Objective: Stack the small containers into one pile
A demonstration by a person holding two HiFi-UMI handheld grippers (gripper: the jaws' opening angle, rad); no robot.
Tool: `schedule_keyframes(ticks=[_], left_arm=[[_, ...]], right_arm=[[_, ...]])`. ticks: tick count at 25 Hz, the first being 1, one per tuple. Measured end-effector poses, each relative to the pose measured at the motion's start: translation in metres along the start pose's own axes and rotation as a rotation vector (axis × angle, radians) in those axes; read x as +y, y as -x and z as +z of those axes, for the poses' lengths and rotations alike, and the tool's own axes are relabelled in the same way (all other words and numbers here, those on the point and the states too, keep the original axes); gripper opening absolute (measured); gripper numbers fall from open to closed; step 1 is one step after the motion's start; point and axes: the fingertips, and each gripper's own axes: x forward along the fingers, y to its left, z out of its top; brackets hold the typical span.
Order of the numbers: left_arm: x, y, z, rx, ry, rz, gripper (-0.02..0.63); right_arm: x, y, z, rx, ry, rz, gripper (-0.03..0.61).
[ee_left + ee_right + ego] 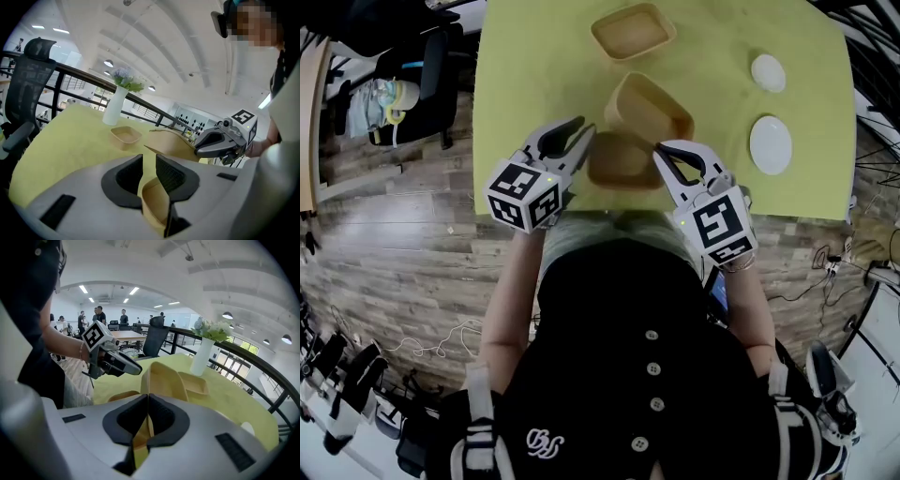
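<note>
While the left gripper (pixel 586 128) pinches a wall of the shallow tan rectangular fibre container (pixel 619 161) at the yellow-green table's (pixel 525 75) near edge, likely steadying it as the base, the right gripper (pixel 661 157), jaws clamped on a thin wall, holds a second tan container (pixel 649 106) tipped up just behind, probably to nest it. A third tan container (pixel 633 31) sits farther back, apart.
</note>
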Motion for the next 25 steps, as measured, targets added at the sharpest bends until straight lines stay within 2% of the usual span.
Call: schedule_keyframes(ticks=[7,16,25], left_arm=[[0.003,0.014,-0.016,0.009,0.018,0.032,0.083],[-0.005,0.022,-0.032,0.013,0.043,0.049,0.083],[-0.003,0.028,-0.052,0.041,0.071,0.05,0.084]], right_arm=[[0.032,0.005,-0.004,-0.003,0.037,0.093,0.023],[0.061,0.007,-0.021,0.05,0.108,0.179,0.023],[0.079,-0.007,-0.04,0.122,0.173,0.218,0.023]])
